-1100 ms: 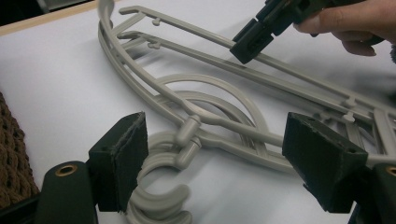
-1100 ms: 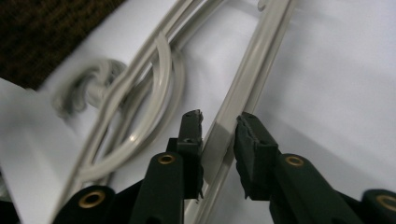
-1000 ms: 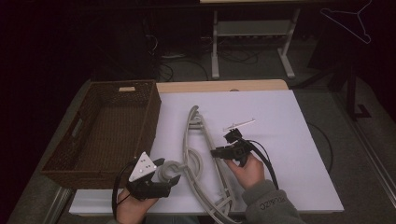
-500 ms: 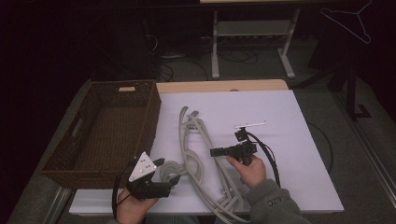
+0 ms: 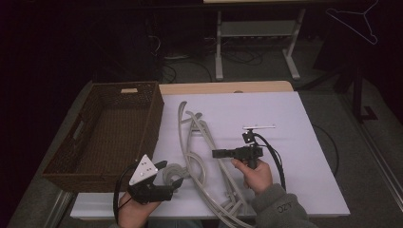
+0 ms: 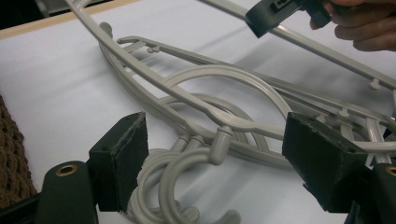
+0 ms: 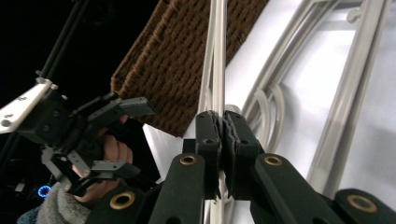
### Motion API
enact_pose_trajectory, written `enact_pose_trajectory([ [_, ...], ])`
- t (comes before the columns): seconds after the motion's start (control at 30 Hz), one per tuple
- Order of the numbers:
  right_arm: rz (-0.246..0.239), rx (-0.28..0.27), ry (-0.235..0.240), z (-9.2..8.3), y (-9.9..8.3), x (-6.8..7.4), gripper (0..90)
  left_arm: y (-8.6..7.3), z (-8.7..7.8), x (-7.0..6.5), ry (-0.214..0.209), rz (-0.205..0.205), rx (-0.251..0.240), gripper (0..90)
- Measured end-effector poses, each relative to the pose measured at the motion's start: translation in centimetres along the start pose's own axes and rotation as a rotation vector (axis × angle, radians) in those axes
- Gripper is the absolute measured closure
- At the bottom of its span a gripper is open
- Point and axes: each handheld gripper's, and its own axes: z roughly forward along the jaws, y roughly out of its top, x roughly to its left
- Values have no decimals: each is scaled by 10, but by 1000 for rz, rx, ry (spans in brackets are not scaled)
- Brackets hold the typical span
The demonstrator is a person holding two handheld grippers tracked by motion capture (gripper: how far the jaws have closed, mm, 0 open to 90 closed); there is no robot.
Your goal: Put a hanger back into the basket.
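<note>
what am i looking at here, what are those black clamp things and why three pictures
A person sits at a table covered in white and holds a two-jaw gripper in each hand. The high view looks down from above; the other two pictures come from cameras riding on each gripper, looking along its jaws. On the table lie a brown woven basket and a tangle of grey plastic hangers. The right gripper has just closed its jaws and is shut on one hanger's thin bar. The left gripper is open, its jaws standing either side of the hanger hooks without pressing on them.
</note>
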Motion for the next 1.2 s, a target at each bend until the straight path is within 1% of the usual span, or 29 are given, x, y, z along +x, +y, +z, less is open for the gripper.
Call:
enact_pose_trajectory([
  [0.07,0,-3,8,-1,0,1,846,0,0,0,-1,1,0,221],
  [0.1,-7,-7,-1,-3,0,2,846,0,0,0,-2,2,3,220],
  [0.17,2,-13,9,-4,0,1,846,0,0,0,-2,3,4,221],
  [0.27,4,-13,5,-5,0,1,845,0,0,-1,-2,0,1,221],
  [0.3,6,-20,13,-5,0,0,845,0,0,-1,-2,0,2,220],
  [0.4,4,-21,9,-5,1,-1,845,0,0,0,-2,0,1,220],
  [0.43,-2,-21,-6,-5,1,0,845,0,0,0,-2,1,2,220],
  [0.5,1,-22,-21,-6,1,-1,844,0,0,0,-2,2,5,221],
  [0.57,-16,-21,-54,-6,1,-1,844,0,0,-1,-3,3,3,221],
  [0.6,-16,-21,-54,-6,1,-1,844,0,0,-1,-3,3,3,221],
  [0.63,-33,-20,-80,-7,1,-1,844,0,0,-1,-3,1,3,220],
  [0.67,-42,-15,-117,-8,1,0,841,0,1,-1,-3,1,4,221],
  [0.7,-45,-14,-128,-9,1,-1,837,0,1,-1,-4,1,4,221],
  [0.73,-68,-20,-187,-9,1,-1,822,0,1,-1,-4,2,4,221],
  [0.77,-75,-25,-204,-10,1,-3,817,0,1,-1,-4,3,6,220],
  [0.83,-78,-26,-230,-11,1,-5,812,0,1,-1,-4,5,8,221],
  [0.9,-78,-27,-240,-11,1,-7,808,0,2,-2,-5,4,8,221],
  [0.93,-92,-26,-274,-12,0,-10,798,-1,3,-2,-5,2,6,221],
  [1.0,-86,-34,-298,-14,-1,-13,788,-1,3,-2,-6,10,16,222],
  [1.03,-88,-29,-314,-16,-2,-14,782,-1,4,-2,-8,8,20,223],
  [1.07,-88,-29,-314,-16,-2,-14,782,-1,5,-3,-10,7,21,223],
  [1.1,-90,-27,-335,-17,-3,-17,773,-1,6,-4,-13,8,25,229],
  [1.13,-95,-23,-345,-18,-3,-18,766,-2,8,-5,-16,3,24,233],
  [1.17,-100,-18,-360,-19,-4,-18,761,-2,11,-6,-27,-4,33,234],
  [1.2,-105,-8,-374,-19,-4,-18,756,-2,11,-6,-27,-4,33,242],
])
